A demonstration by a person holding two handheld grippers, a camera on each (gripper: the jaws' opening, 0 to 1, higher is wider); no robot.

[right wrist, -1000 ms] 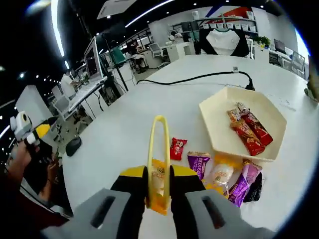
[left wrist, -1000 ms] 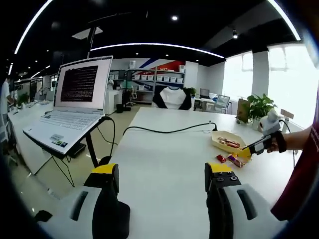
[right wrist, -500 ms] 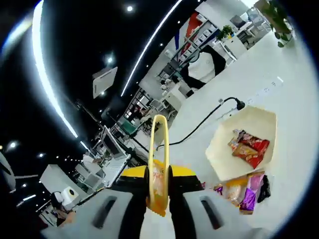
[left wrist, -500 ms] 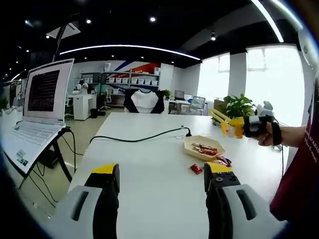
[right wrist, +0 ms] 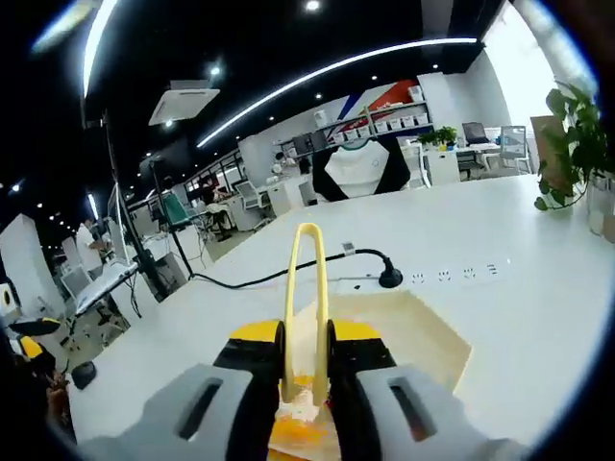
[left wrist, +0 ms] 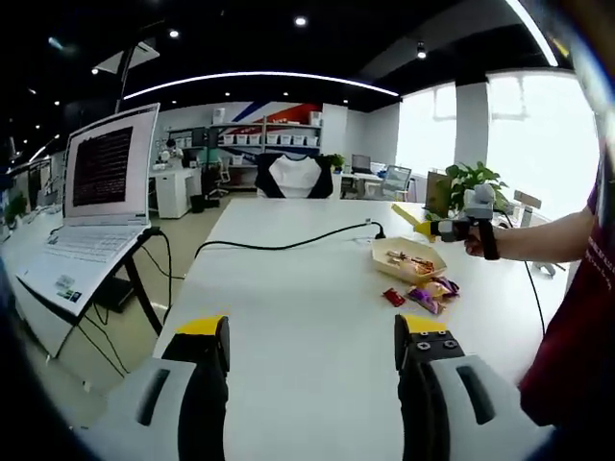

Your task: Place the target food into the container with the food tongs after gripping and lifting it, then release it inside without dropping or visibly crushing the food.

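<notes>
In the right gripper view, the right gripper point(right wrist: 305, 370) and the yellow food tongs point(right wrist: 306, 307) pinched between its jaws cover the near part of the cream container point(right wrist: 423, 331), so what lies inside cannot be seen. The lower ends of the tongs run down between the jaws, and whether they carry a snack there cannot be told. A potted plant point(right wrist: 575, 134) is cut off at the right edge.

In the left gripper view, the snack packets point(left wrist: 423, 293) beside the container point(left wrist: 408, 259) are too small to read. The laptop point(left wrist: 91, 206) is cut by the left edge, its screen text illegible. The person's sleeve point(left wrist: 581, 355) runs off the right edge.
</notes>
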